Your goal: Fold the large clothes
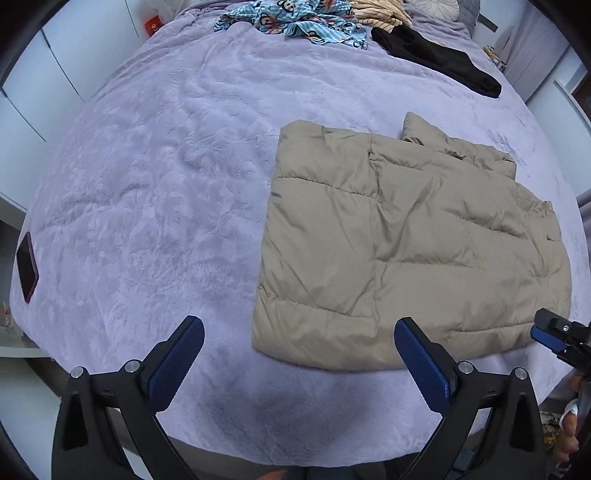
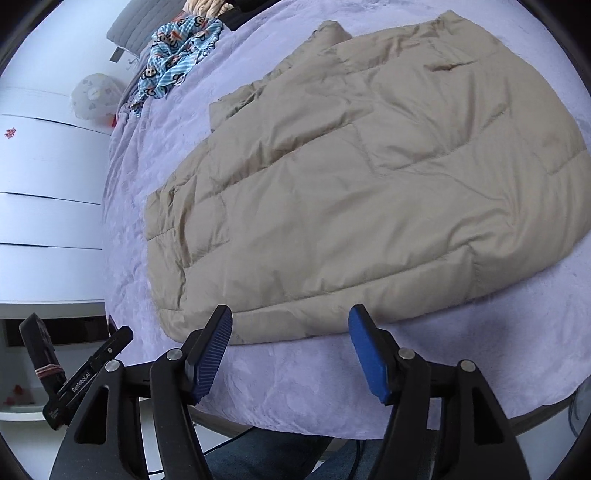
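A beige quilted puffer jacket (image 1: pixel 406 243) lies flat and folded into a rough rectangle on the lilac bed cover (image 1: pixel 155 177); it fills the right wrist view (image 2: pixel 369 177). My left gripper (image 1: pixel 299 332) is open and empty above the bed's near edge, its right finger over the jacket's near hem. My right gripper (image 2: pixel 290 321) is open and empty just short of the jacket's near edge. The right gripper's tip also shows at the right edge of the left wrist view (image 1: pixel 554 332).
At the head of the bed lie a blue cartoon-print garment (image 1: pixel 295 18), a striped cream garment (image 1: pixel 380 13) and a black garment (image 1: pixel 436 55). A dark phone (image 1: pixel 26 266) lies at the bed's left edge. White drawers (image 2: pixel 48 206) stand beside the bed.
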Available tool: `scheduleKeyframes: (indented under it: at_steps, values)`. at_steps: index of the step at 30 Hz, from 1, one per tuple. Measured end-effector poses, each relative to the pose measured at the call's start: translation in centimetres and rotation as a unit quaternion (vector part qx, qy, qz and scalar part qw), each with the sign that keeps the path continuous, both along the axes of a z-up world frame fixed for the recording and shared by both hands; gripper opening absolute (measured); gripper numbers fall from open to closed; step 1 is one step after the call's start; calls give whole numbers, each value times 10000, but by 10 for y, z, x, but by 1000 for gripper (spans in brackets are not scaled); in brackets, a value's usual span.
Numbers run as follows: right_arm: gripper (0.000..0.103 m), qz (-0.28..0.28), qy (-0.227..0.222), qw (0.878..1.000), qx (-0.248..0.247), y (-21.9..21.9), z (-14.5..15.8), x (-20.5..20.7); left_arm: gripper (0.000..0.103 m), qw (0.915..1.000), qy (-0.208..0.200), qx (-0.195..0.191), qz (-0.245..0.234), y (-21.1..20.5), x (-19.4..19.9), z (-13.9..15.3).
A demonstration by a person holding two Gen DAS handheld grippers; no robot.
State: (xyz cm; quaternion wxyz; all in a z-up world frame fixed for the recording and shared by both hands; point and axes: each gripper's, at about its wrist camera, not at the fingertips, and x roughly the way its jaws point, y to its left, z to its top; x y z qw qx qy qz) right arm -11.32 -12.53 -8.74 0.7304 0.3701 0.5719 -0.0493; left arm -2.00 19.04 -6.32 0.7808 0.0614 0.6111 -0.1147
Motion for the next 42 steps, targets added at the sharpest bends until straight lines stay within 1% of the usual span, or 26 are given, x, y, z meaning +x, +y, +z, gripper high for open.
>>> scheduleKeyframes:
  at_steps: [1, 2, 4, 7, 10, 13, 15, 17, 20, 23, 28, 31, 33, 34, 35, 36, 39, 42]
  values:
    - [77, -1, -22, 10000, -55, 6, 1, 6, 103, 10000, -32, 46, -53, 1, 6, -2]
    - [85, -19, -58, 9999, -88, 10, 3, 11, 103, 9999, -47, 52, -106, 3, 12, -4]
    - [85, -64, -115, 9998, -170, 19, 5, 19, 103, 9997, 82, -45, -214, 4, 22, -10]
    - [85, -56, -60, 9995, -321, 32, 6, 30, 103, 9991, 226, -166, -310, 5, 31, -18]
    - [85, -97, -88, 9992, -372, 39, 5, 34, 103, 9985, 313, -179, -413, 3, 36, -25]
    - [85, -97, -121, 9982, -578, 44, 6, 35, 103, 9982, 415, -171, -410, 1, 39, -33]
    - [85, 27, -8, 9983, -581, 46, 4, 38, 103, 9980, 475, -210, -355, -1, 41, -38]
    - [85, 233, 216, 9981, -533, 47, 0, 42, 103, 9978, 543, -231, -302, -4, 42, -42]
    - [85, 322, 347, 9982, -371, 41, -5, 44, 103, 9980, 538, -241, -213, -8, 41, -43]
    - [85, 332, 428, 9983, -235, 31, -7, 46, 103, 9975, 567, -385, -181, -9, 44, -44]
    - [85, 270, 531, 9978, -288, 14, -9, 51, 103, 9953, 683, -674, -101, -1, 60, -52]
    - [85, 81, 641, 9974, -323, 6, -13, 53, 103, 9943, 796, -697, -119, 2, 71, -60]
    - [84, -33, 676, 9973, -299, 2, -16, 53, 103, 9933, 862, -745, -190, 1, 76, -66]
    - [82, -105, 664, 9973, -302, 0, -17, 52, 103, 9929, 870, -774, -245, 0, 78, -67]
    - [75, -150, 658, 9972, -312, -1, -17, 52, 103, 9923, 863, -830, -328, -1, 80, -69]
    - [74, -170, 684, 9971, -296, -1, -19, 52, 103, 9913, 853, -906, -418, -2, 84, -71]
    - [74, -147, 752, 9970, -146, 1, -25, 53, 103, 9868, 952, -1129, -666, 0, 99, -84]
    - [74, -57, 827, 9964, -187, 5, -27, 55, 103, 9812, 1281, -1255, -717, 6, 116, -107]
